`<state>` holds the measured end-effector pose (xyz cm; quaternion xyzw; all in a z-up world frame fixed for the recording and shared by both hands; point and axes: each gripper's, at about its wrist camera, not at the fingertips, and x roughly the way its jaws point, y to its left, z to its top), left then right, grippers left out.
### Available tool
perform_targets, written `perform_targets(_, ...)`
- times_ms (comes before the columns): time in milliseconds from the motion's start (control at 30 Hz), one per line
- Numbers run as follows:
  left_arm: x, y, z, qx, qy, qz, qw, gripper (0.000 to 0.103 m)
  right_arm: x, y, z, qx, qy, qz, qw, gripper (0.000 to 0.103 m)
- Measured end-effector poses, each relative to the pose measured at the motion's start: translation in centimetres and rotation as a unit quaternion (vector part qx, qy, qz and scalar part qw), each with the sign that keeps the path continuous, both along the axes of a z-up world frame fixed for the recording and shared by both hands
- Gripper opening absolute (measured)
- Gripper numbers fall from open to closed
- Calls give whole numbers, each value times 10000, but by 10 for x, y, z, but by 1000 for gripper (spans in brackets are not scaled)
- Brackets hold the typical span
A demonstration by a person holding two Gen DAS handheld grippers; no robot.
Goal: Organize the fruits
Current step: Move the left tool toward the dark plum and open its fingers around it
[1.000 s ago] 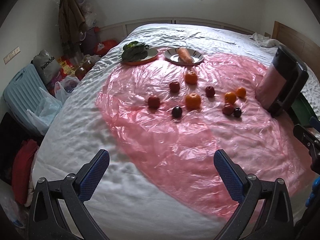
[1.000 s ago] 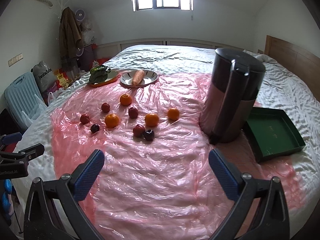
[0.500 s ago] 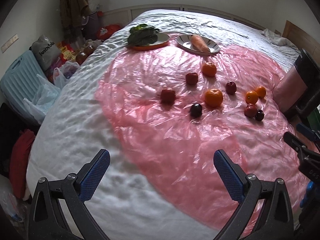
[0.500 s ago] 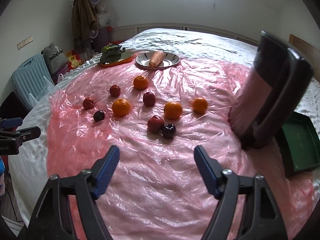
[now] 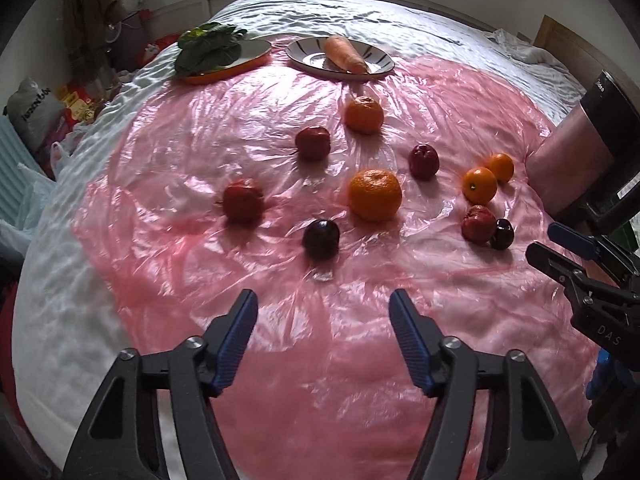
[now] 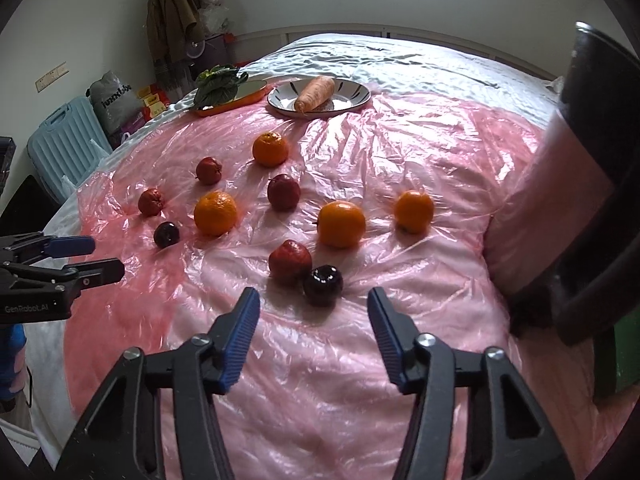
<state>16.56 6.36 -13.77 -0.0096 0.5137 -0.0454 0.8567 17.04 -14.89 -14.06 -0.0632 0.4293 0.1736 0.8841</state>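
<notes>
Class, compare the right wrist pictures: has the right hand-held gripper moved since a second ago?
Yes. The right hand-held gripper has come forward and down toward the fruit: the dark plum now sits just ahead of its closing, empty jaws, and the carrot plate looks nearer.

Readable lettering, three places

"GenRobot.AI" printed on the left hand-held gripper [image 6: 98,258] body at the frame edge; "DAS" on the right hand-held gripper [image 5: 554,246] body; mirrored, illegible lettering across a grey sack [image 6: 110,98] beside the bed.

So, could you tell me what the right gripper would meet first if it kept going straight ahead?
Probably the dark plum, just ahead of the right gripper, whose closing jaws hold nothing; depth is uncertain.
</notes>
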Motion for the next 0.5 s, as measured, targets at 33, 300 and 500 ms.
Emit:
perform_targets(33,4,0,-2,-30,13,-27,10000,56,3,1,-2,17,36,56,10000,75)
perform_targets(300,27,-4,-18,-127,124,-222,9996,45,21,4,-20,20,316,258,9992,45)
perform_targets(500,39,-7,-31,-126,244,-337,9991,37,31,0,-31,-63,403,187,9990,45)
